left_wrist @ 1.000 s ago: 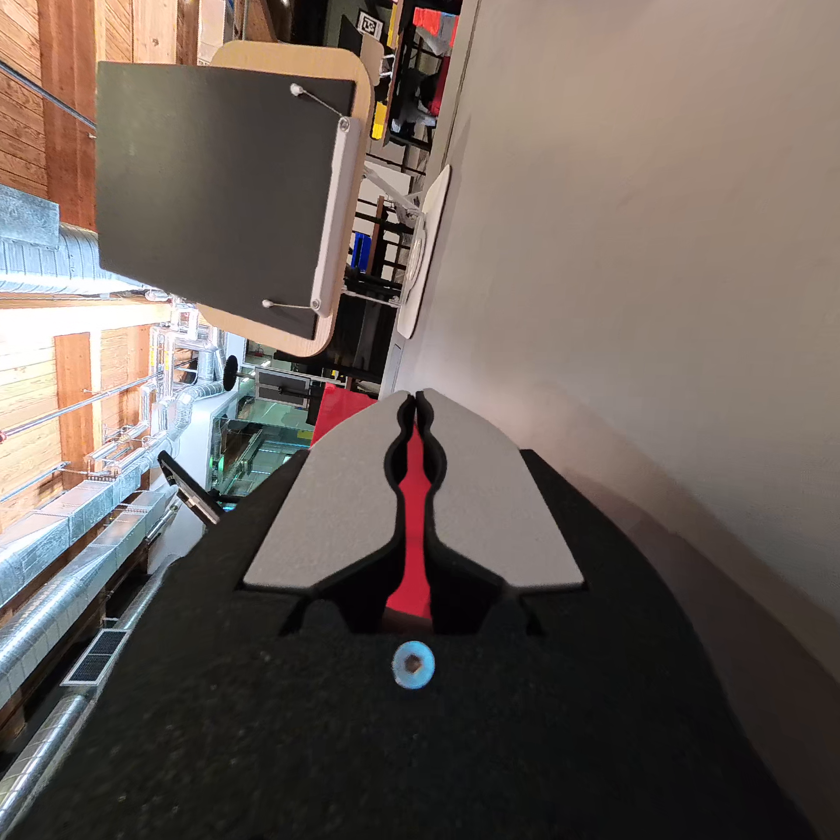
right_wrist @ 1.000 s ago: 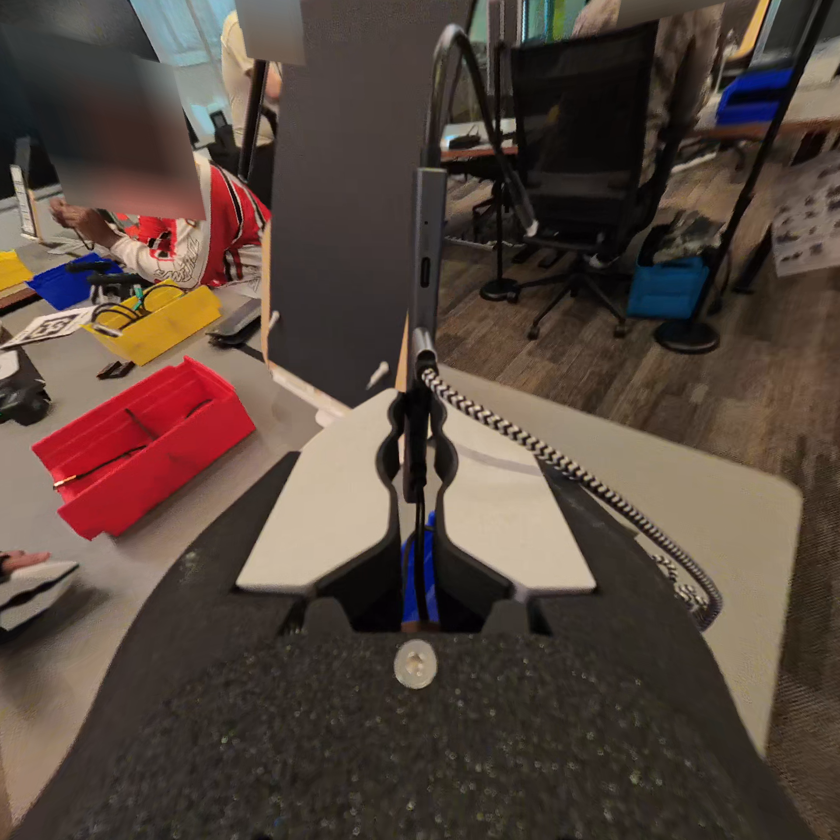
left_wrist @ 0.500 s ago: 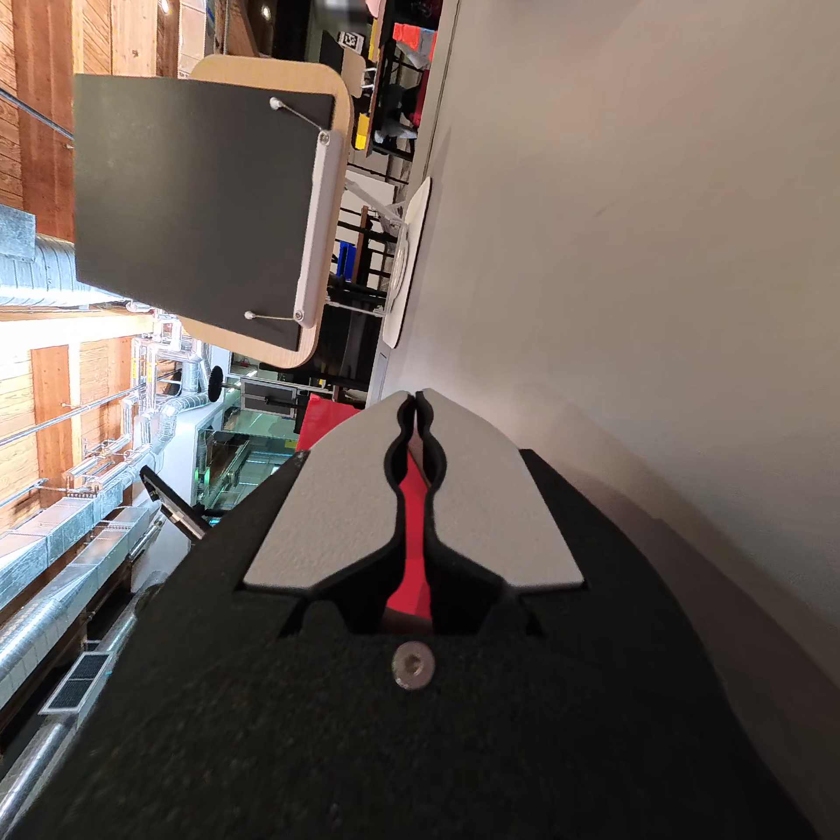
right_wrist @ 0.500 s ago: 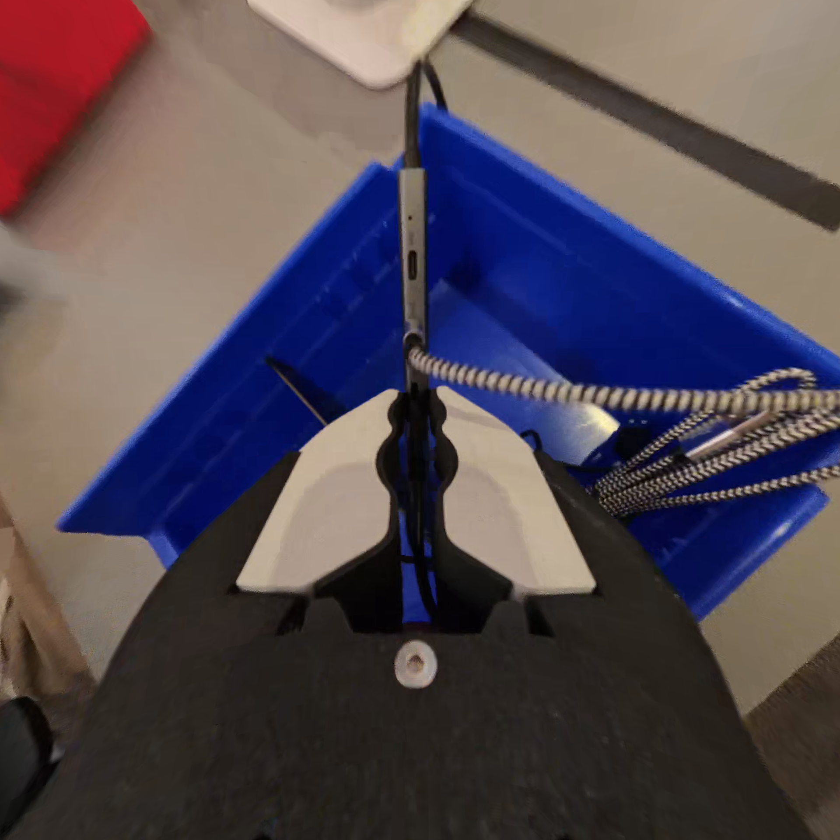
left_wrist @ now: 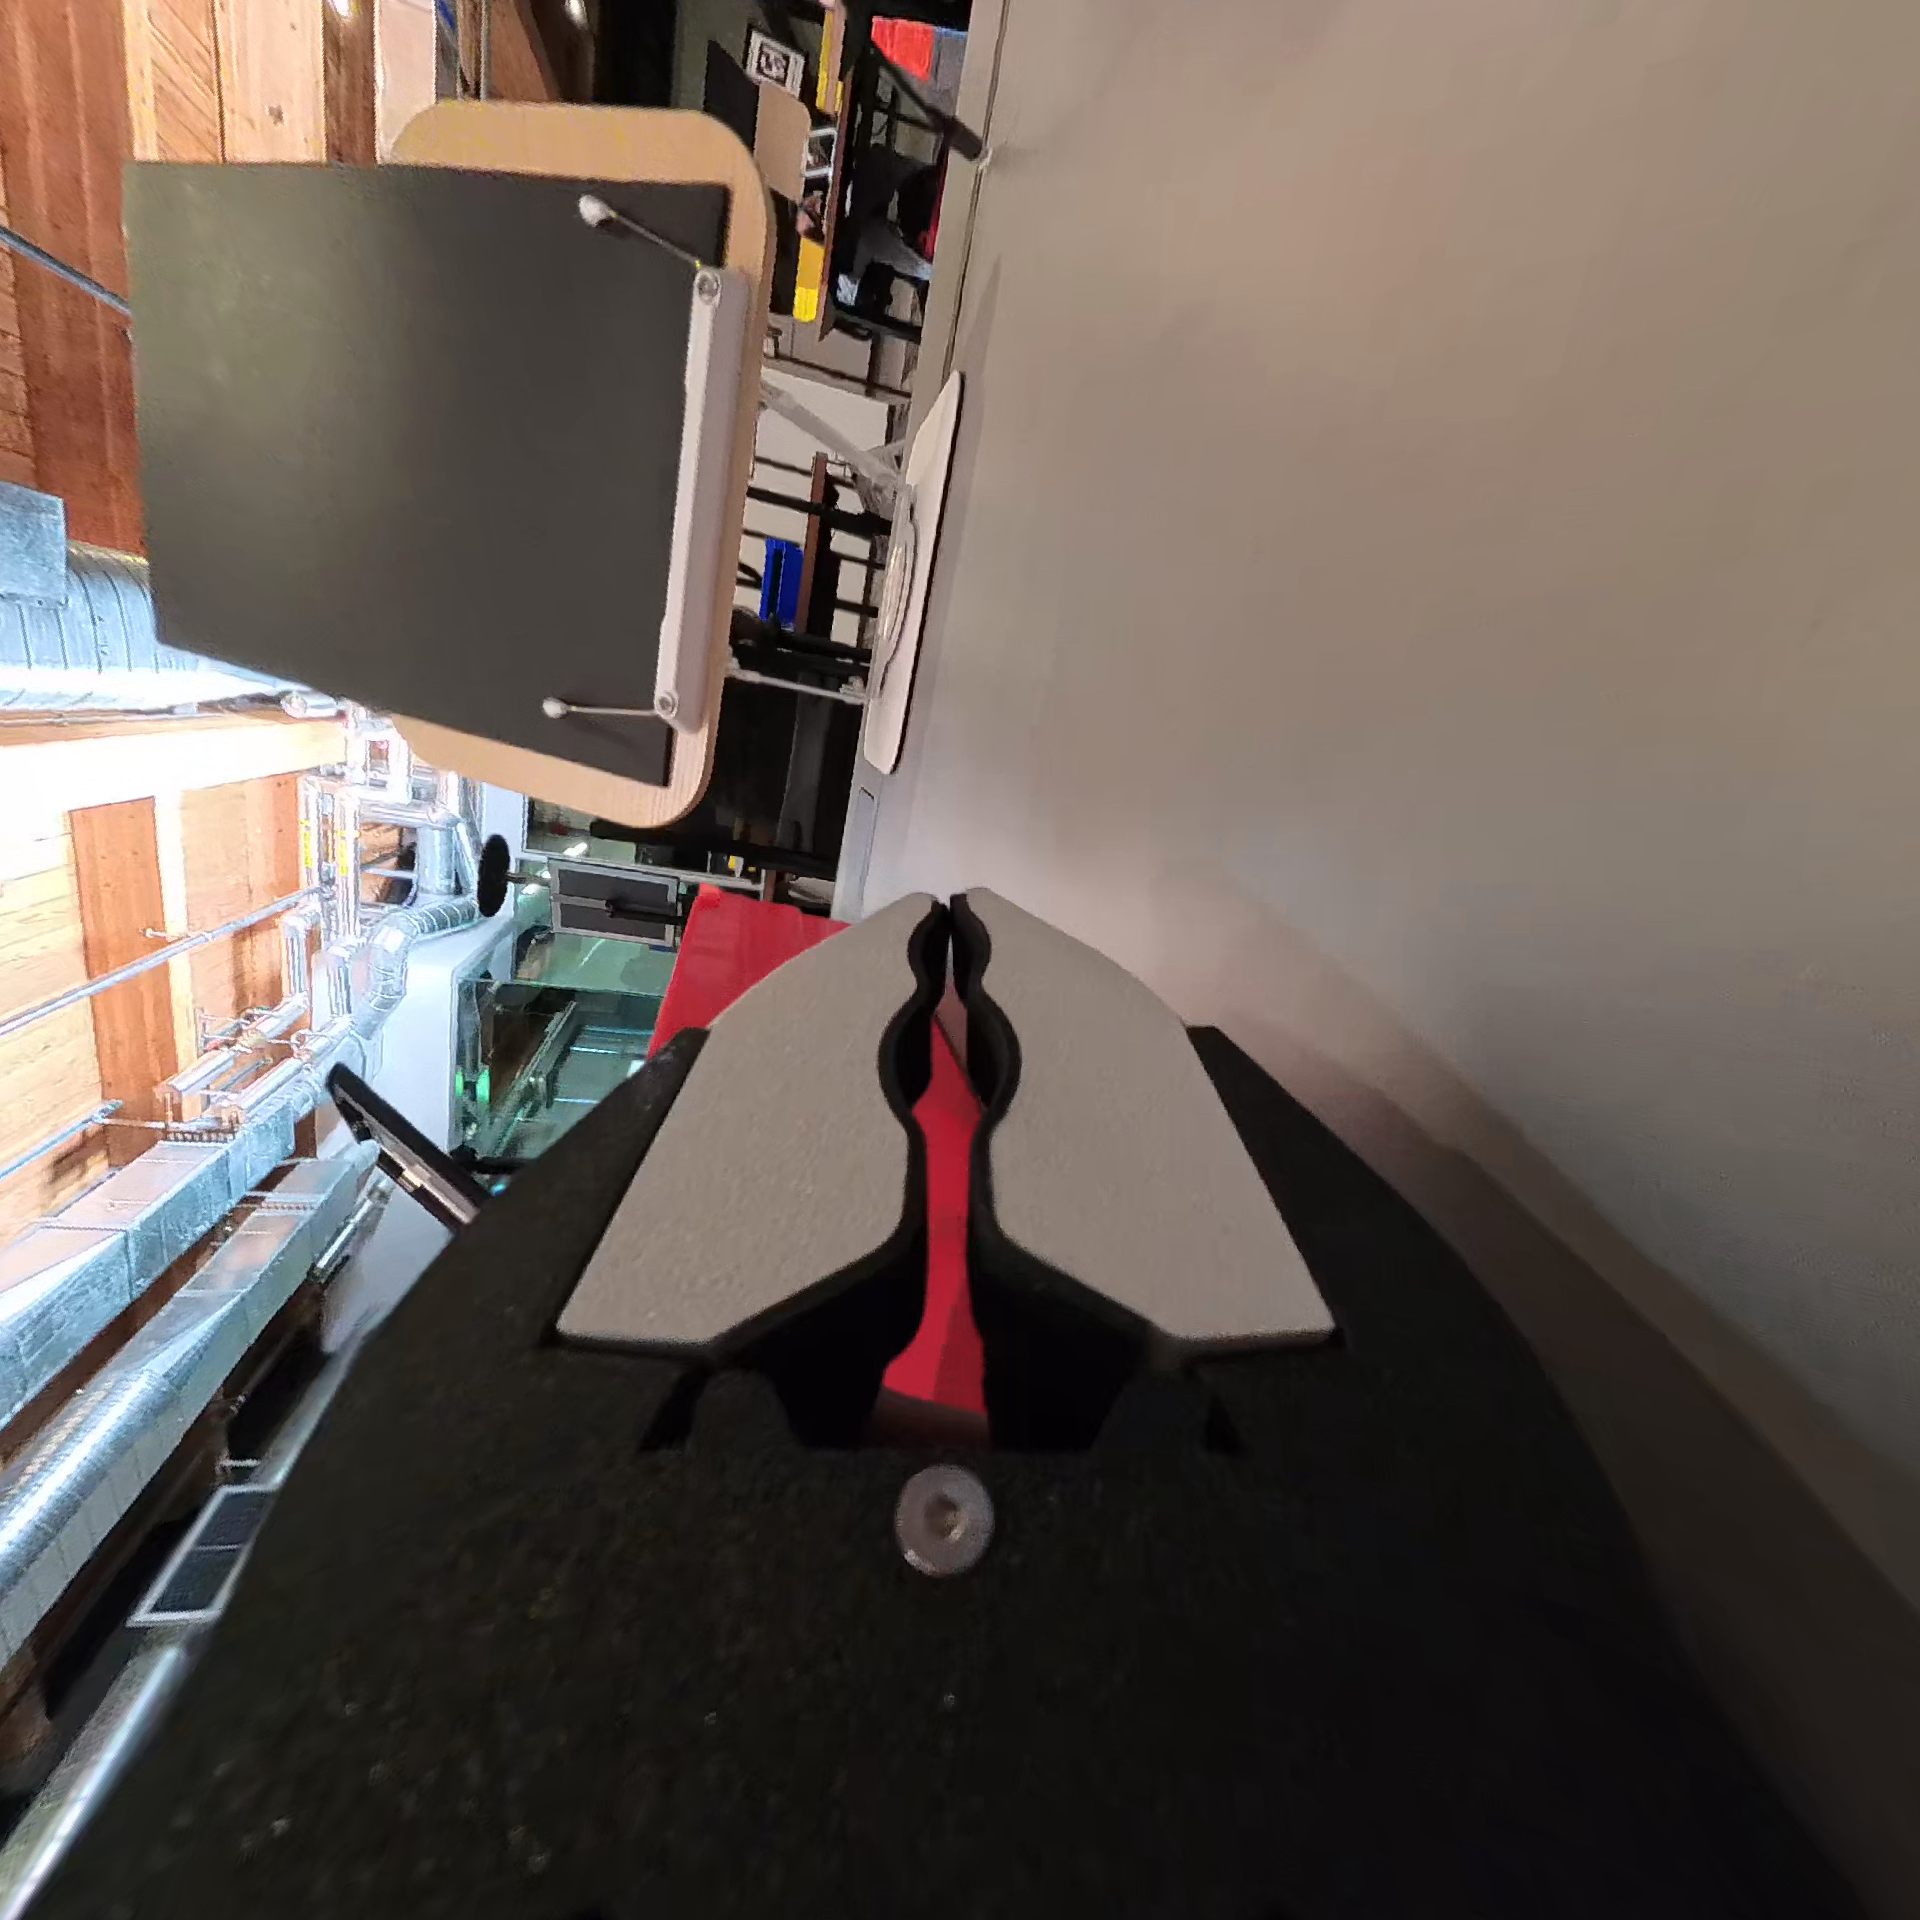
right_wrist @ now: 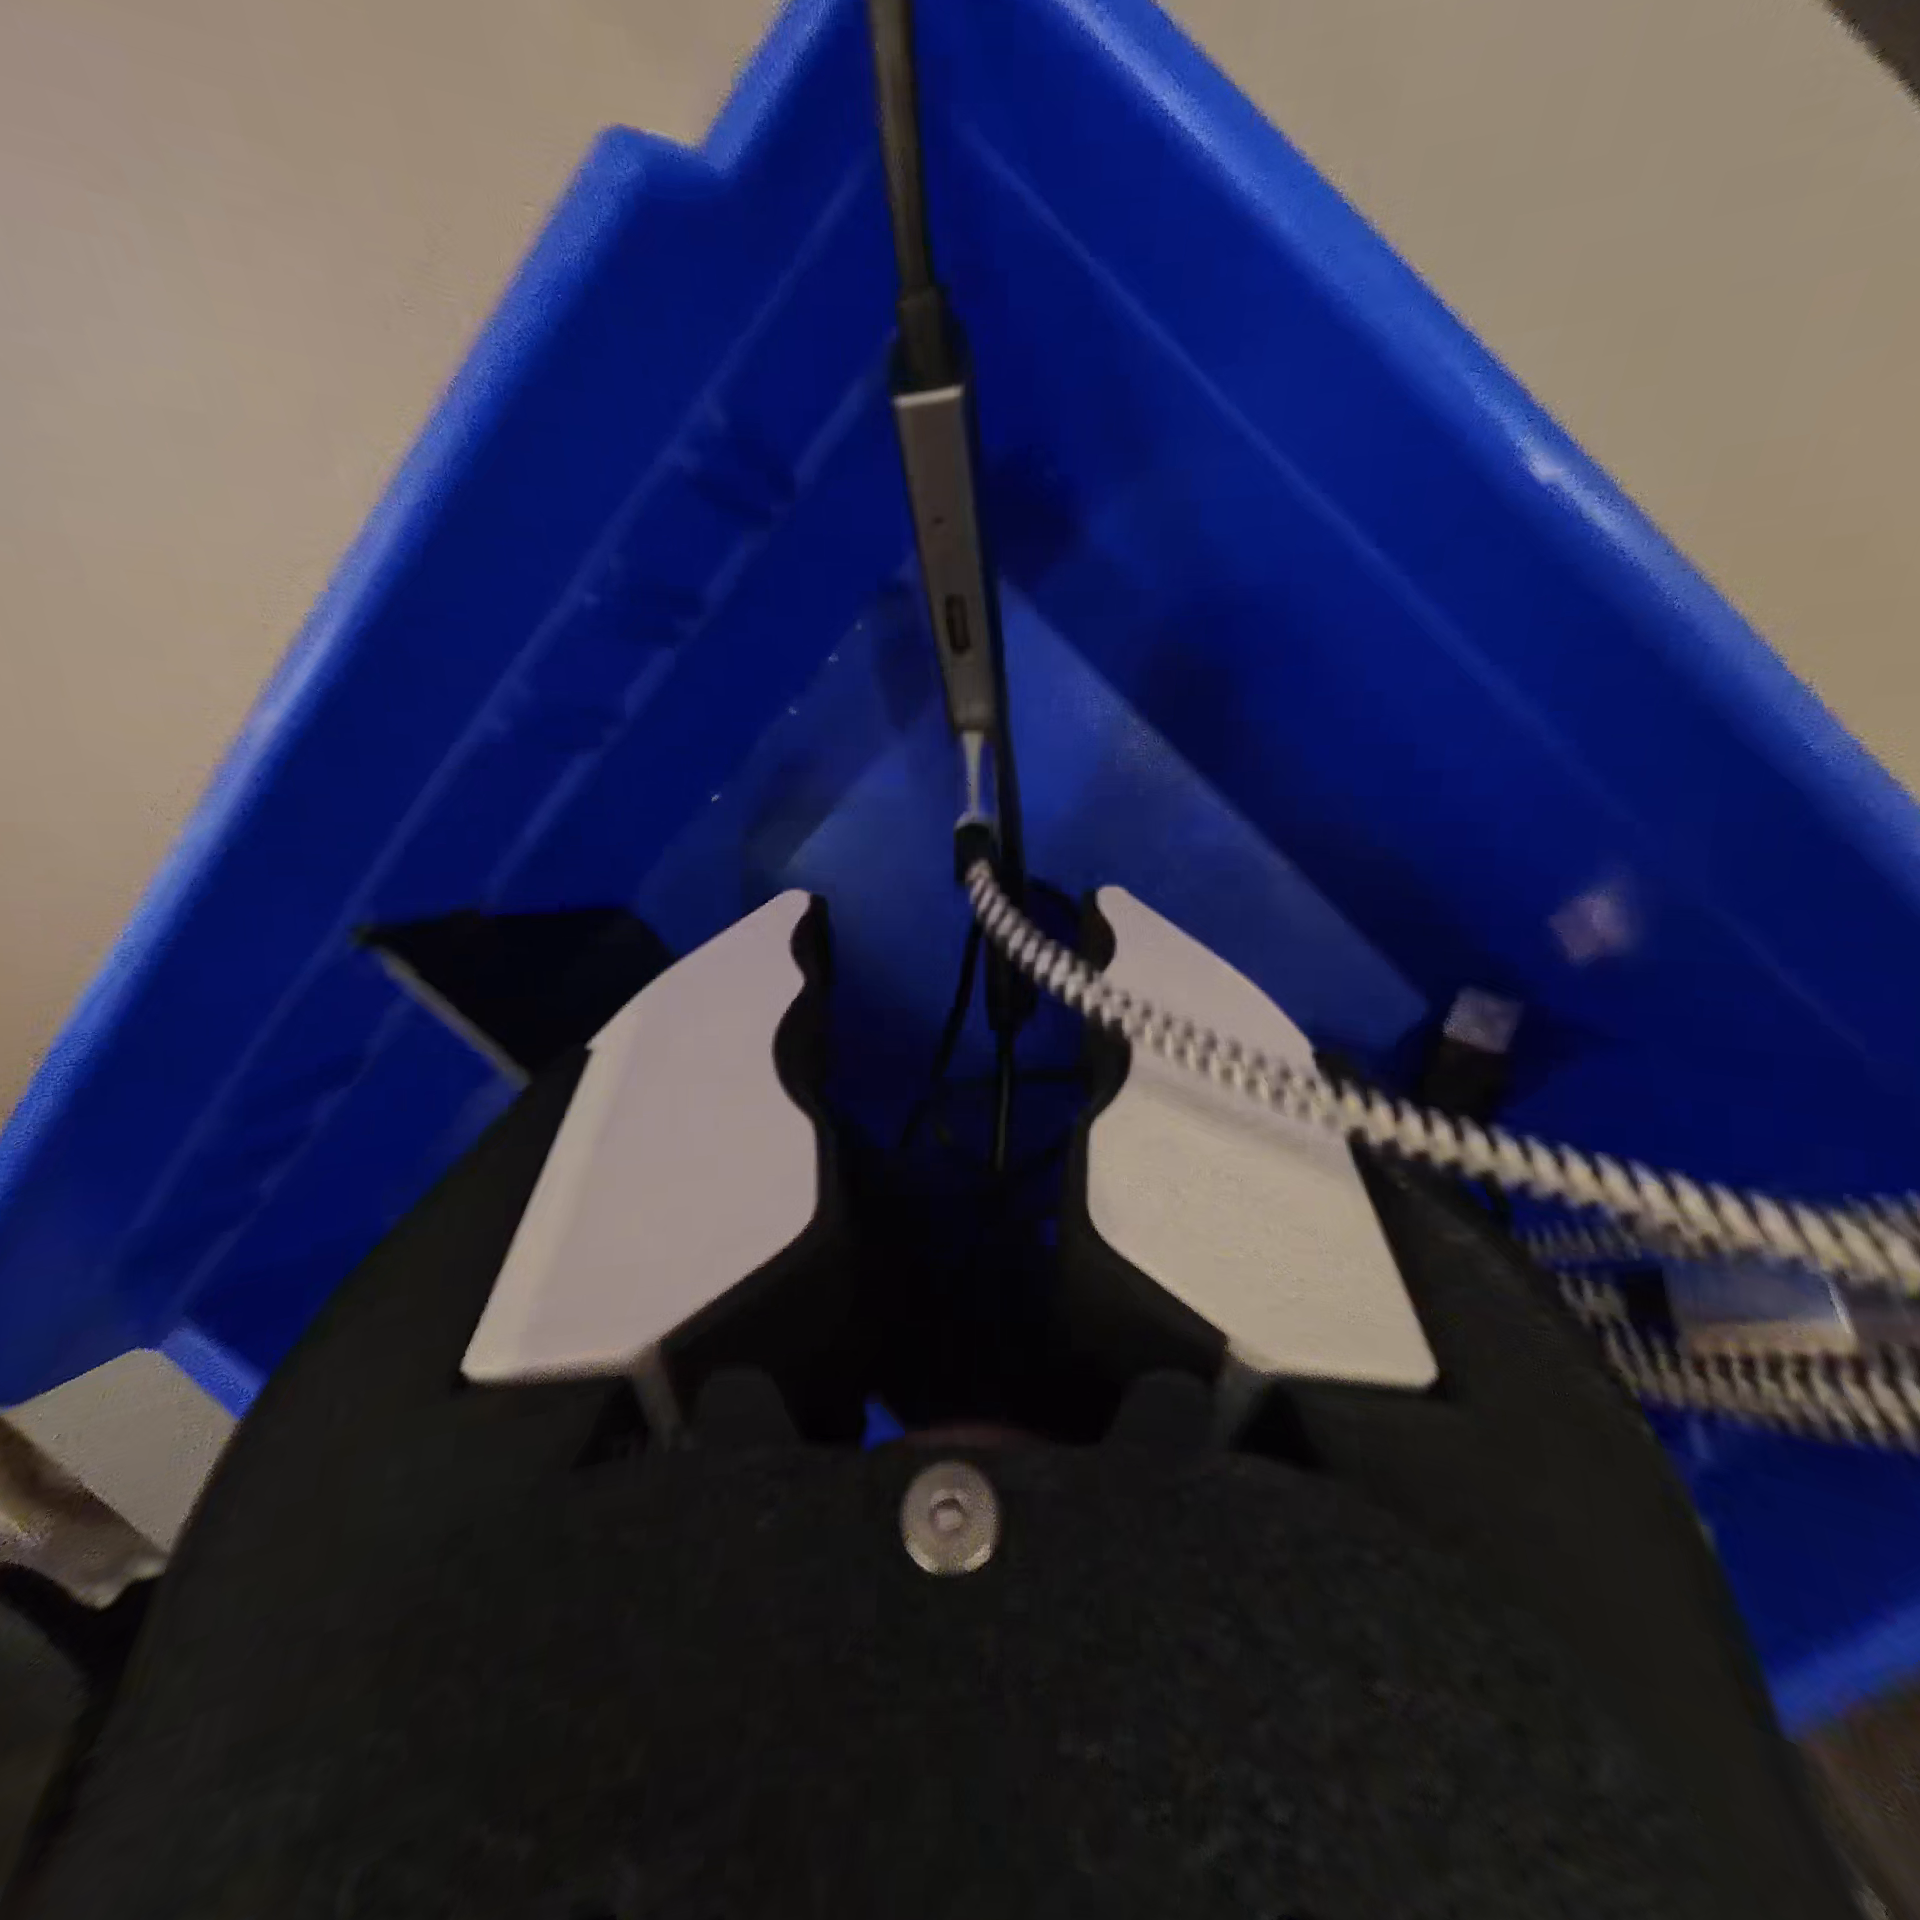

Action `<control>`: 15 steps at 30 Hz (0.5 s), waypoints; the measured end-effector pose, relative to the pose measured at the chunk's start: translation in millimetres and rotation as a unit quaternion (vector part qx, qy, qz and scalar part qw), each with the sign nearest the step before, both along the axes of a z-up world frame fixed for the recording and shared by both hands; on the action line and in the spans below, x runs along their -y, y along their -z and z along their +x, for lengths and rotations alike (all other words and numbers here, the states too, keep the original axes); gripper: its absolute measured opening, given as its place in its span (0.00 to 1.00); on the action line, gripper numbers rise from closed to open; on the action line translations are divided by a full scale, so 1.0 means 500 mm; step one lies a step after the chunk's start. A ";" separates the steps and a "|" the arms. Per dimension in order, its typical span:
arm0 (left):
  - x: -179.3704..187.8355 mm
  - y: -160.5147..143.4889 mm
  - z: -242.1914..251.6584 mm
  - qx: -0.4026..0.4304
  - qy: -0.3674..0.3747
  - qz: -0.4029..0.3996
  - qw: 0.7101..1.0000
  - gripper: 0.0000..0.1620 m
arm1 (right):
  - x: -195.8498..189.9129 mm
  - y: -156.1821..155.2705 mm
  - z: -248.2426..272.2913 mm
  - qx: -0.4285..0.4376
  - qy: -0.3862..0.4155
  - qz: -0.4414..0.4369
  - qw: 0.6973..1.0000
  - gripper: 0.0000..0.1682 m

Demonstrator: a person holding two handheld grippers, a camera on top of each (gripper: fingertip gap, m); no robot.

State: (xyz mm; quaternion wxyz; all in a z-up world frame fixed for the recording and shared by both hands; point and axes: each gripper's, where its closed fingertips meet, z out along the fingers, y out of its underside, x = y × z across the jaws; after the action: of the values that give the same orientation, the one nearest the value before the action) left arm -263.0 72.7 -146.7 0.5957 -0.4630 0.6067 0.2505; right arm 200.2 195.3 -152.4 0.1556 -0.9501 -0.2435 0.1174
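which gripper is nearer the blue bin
Right. The right gripper is open just above the blue bin, over a braided cable. The left gripper is shut beside a red bin.

Counts by kind: two grippers, left gripper (left_wrist: 950, 914) and right gripper (right_wrist: 956, 914); one blue bin (right_wrist: 1351, 540); one grey adapter (right_wrist: 951, 561); one braided cable (right_wrist: 1226, 1070); one red bin (left_wrist: 727, 961); one black panel (left_wrist: 405, 436); one grey table (left_wrist: 1455, 520).
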 end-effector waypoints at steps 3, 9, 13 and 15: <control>-0.005 -0.001 -0.021 0.024 -0.017 -0.024 0.999 0.00 | 0.043 -0.067 0.026 0.019 0.040 0.050 0.998 0.31; 0.026 -0.059 -0.057 0.181 -0.079 -0.163 0.967 0.02 | 0.224 -0.229 -0.018 -0.044 0.182 0.263 0.947 0.26; 0.065 -0.069 -0.115 0.326 -0.111 -0.292 0.892 0.08 | 0.374 -0.212 -0.094 -0.128 0.292 0.398 0.860 0.20; 0.077 -0.050 -0.163 0.369 -0.146 -0.338 0.854 0.09 | 0.448 -0.156 -0.111 -0.164 0.378 0.420 0.809 0.15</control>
State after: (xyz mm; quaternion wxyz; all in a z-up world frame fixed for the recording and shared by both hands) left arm -344.5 34.3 -121.8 0.5391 -0.7773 0.3155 -0.0750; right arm 144.8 -28.5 -74.4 0.6090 -0.7759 0.1383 0.0893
